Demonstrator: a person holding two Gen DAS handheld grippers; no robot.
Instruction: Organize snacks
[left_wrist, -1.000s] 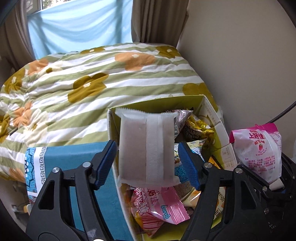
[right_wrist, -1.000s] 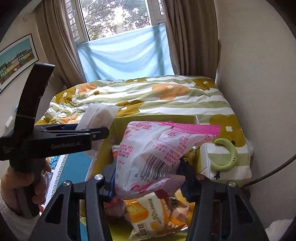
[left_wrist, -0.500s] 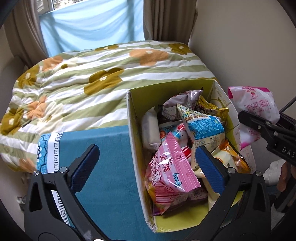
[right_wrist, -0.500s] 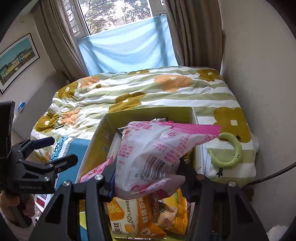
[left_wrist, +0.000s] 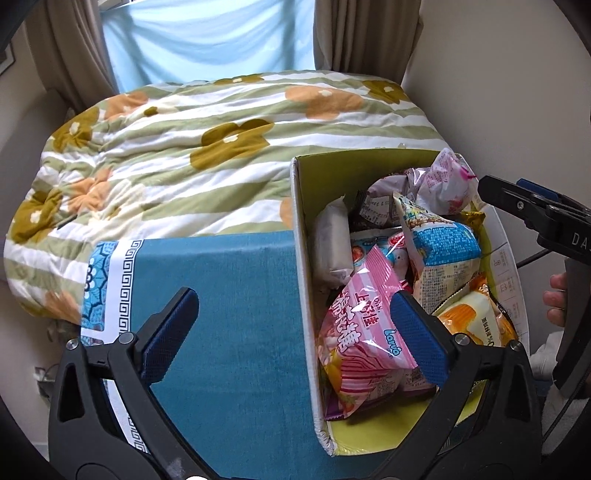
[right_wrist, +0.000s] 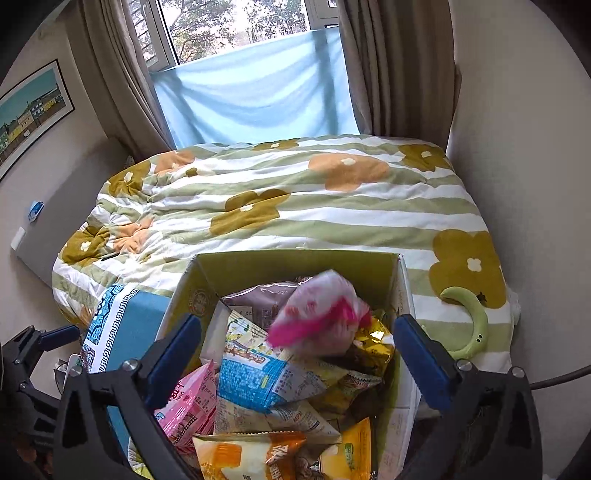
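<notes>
1. Yellow-green cardboard lines the snack box (left_wrist: 306, 236) in your left wrist view; it stands on a teal cloth (left_wrist: 229, 314) at the foot of the flowered quilt (left_wrist: 207, 140).
2. Your left gripper (left_wrist: 295, 332) hangs over the box's near wall with its blue fingers (left_wrist: 168, 330) spread wide and nothing between them.
3. Readable there: "Lavia" on the pink striped marshmallow bag (left_wrist: 364, 341), with large Chinese characters; the other packets' print is too small to read.
4. Your right gripper (right_wrist: 297, 360), in its own view, is also wide apart and empty, directly above the box (right_wrist: 295, 260).
5. A white-and-pink packet (right_wrist: 321, 317) shows blurred just under it, apparently mid-drop onto the pile at the box's far end.
6. Labels there: "50%" on the orange packet (right_wrist: 251, 456) at the bottom edge; the blue-and-white bag (right_wrist: 262, 376) carries fine text I cannot read.
7. Judging the step: keep the right fingers wide and lift straight up so they do not snag wrappers; check that the packet settles inside the walls, not on the rim.
</notes>
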